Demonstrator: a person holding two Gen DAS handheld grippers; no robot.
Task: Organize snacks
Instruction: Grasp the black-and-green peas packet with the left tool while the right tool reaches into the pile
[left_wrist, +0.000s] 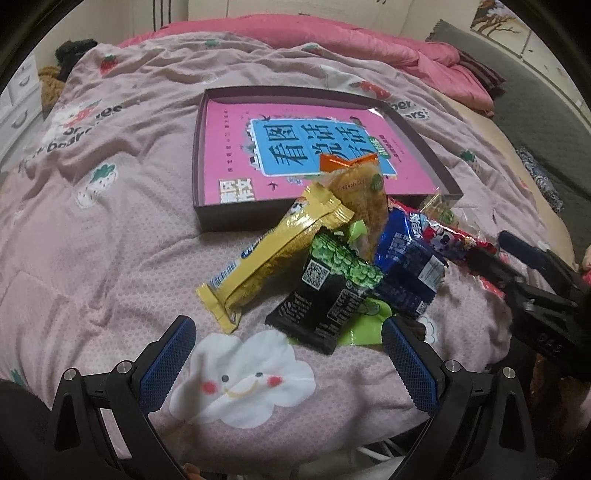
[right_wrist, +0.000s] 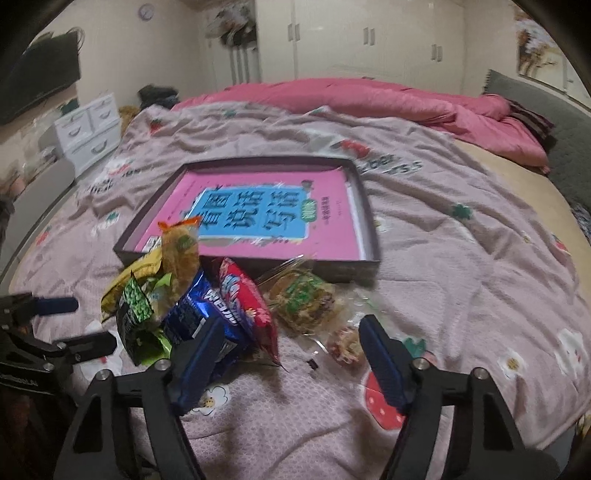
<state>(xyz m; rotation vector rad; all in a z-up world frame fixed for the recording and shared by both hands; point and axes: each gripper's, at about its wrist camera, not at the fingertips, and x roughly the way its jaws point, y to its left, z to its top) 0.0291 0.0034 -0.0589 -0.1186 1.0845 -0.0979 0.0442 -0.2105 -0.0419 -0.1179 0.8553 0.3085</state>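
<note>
1. left wrist view: i see the pink quilt (left_wrist: 110, 229) spread across the bed.
2. the dark shallow box (left_wrist: 207, 218) rests on it, a pink book (left_wrist: 236, 147) lying flat inside.
3. the snack pile sits just in front of the box: yellow packet (left_wrist: 273, 254), black-and-green packet (left_wrist: 328, 299), blue packet (left_wrist: 410, 273), red packet (right_wrist: 245, 310).
4. my left gripper (left_wrist: 291, 365) is spread wide, grasping nothing, near the pile.
5. my right gripper (right_wrist: 291, 365) is released too, its left finger touching the blue packet.

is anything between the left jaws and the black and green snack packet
Nothing visible. The left gripper is open, and only bare blanket lies between it and the black and green packet. The yellow packet lies touching its left edge, and the blue packet sits close on its right.
</note>
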